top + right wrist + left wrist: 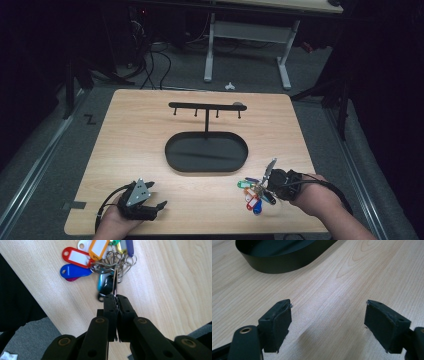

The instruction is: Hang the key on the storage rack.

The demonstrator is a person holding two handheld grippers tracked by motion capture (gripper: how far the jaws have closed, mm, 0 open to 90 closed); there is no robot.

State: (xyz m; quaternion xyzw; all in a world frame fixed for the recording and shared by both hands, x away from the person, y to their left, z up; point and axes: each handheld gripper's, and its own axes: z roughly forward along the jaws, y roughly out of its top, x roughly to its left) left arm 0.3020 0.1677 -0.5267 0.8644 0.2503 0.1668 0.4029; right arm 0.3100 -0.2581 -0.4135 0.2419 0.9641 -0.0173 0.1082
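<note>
A bunch of coloured key tags on metal rings lies near the table's front right. My right gripper is shut on a large ring of that bunch. In the right gripper view its jaws are pressed together at the gripper tip on the thin metal ring, with red, blue, orange and white key tags fanned out beyond. My left gripper rests at the front left, open, with bare wood between its fingertips. A black stand with a hook bar rises from an oval black tray mid-table.
The tray's black wall lies ahead of the left gripper. The wooden table ends close behind both hands. Grey floor, cables and a white desk frame lie beyond the far edge.
</note>
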